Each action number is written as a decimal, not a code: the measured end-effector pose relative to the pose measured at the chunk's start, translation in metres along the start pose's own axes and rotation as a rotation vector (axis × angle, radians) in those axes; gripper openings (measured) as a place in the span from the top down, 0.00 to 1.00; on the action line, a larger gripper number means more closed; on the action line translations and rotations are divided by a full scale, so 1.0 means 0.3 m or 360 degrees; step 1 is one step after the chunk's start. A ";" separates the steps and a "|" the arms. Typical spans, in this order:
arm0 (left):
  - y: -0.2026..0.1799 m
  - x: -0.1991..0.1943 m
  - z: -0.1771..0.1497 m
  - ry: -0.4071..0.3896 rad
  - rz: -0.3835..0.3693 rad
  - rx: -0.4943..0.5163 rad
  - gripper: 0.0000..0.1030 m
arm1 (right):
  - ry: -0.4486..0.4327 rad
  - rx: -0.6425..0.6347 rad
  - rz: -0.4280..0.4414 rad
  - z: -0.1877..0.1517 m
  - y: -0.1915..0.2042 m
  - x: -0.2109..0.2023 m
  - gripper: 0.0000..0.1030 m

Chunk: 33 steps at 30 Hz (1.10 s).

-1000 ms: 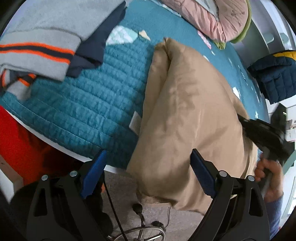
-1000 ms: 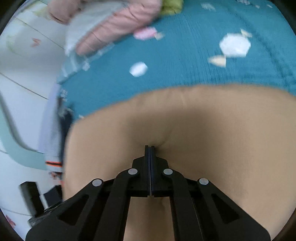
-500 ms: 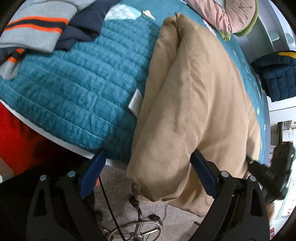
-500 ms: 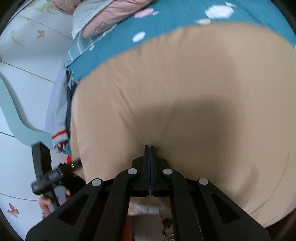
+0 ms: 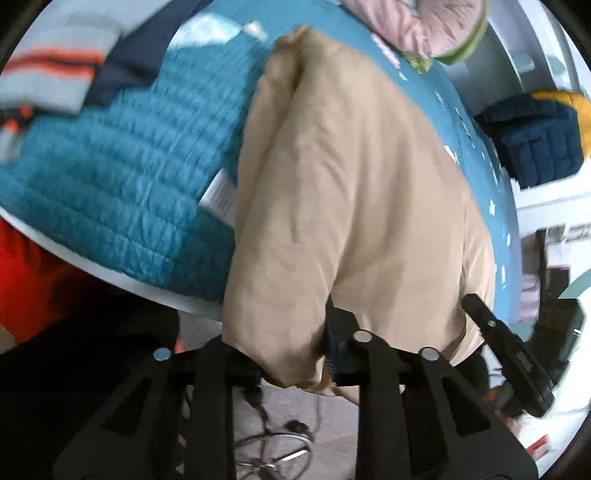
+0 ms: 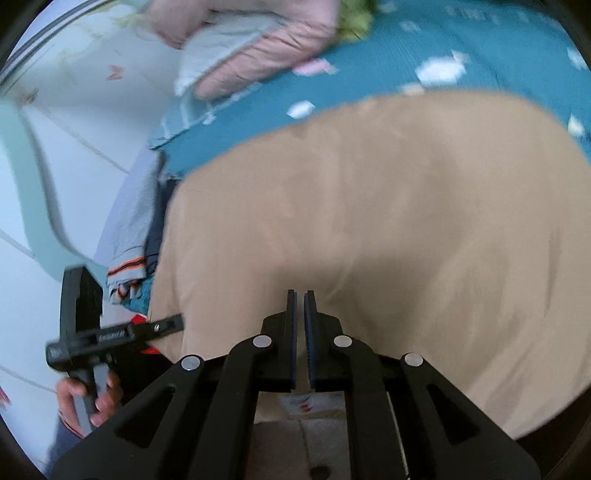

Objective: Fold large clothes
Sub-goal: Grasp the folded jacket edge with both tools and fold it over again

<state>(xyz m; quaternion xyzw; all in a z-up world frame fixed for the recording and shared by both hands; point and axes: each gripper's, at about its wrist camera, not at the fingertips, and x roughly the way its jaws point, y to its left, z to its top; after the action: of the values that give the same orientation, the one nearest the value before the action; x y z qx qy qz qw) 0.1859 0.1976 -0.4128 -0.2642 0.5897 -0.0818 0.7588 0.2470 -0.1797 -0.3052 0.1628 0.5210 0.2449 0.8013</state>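
Note:
A large tan garment (image 5: 354,192) lies folded lengthwise on the teal quilt (image 5: 122,177), its near end hanging over the bed edge. My left gripper (image 5: 295,347) is shut on the hanging near-left corner of the garment; one finger is hidden behind the cloth. In the right wrist view the tan garment (image 6: 388,206) fills the middle. My right gripper (image 6: 300,299) is closed on its near edge, with a thin gap showing between the pads (image 6: 291,325). The left gripper (image 6: 110,336) also shows at the lower left of that view.
A grey and orange striped garment over a navy one (image 5: 62,70) lies at the far left of the bed. Pink and green bedding (image 5: 417,26) lies at the far end. A navy and yellow jacket (image 5: 535,140) sits at the right. Floor and a cable (image 5: 273,435) lie below.
My left gripper went from wide open to shut on the garment's hanging corner. My right gripper's pads have parted slightly, and the view has swung a little.

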 end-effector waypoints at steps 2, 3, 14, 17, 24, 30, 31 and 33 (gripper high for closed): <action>-0.028 -0.019 0.001 -0.0015 0.0020 -0.0006 0.82 | -0.0041 -0.0107 0.0025 -0.024 0.071 -0.031 0.93; -0.050 -0.032 0.002 -0.0032 0.0027 0.0008 0.82 | -0.0050 -0.0147 0.0042 -0.032 0.102 -0.036 0.89; -0.342 -0.218 0.041 -0.0158 -0.0105 0.0253 0.82 | -0.0166 -0.0535 0.0179 -0.093 0.392 -0.030 0.43; -0.396 -0.223 0.048 -0.0155 -0.0131 0.0272 0.82 | -0.0221 -0.0531 0.0134 -0.078 0.383 -0.027 0.41; -0.474 -0.228 0.038 -0.0136 -0.0212 0.0289 0.82 | -0.0319 -0.0471 0.0075 -0.024 0.346 -0.012 0.40; -0.557 -0.212 0.034 -0.0130 -0.0202 0.0352 0.82 | -0.0343 -0.0349 0.0046 0.025 0.269 -0.029 0.73; -0.573 -0.205 0.034 -0.0119 -0.0210 0.0367 0.82 | -0.0348 -0.0327 0.0055 0.029 0.248 -0.041 0.78; -0.606 -0.200 0.032 -0.0120 -0.0256 0.0396 0.78 | -0.0365 -0.0266 0.0097 0.035 0.205 -0.076 0.82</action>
<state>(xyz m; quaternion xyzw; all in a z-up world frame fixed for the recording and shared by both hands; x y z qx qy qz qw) 0.2115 0.0727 -0.2698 -0.2173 0.5230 -0.2049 0.7983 0.2351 -0.1417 -0.2521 0.1381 0.3987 0.2914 0.8585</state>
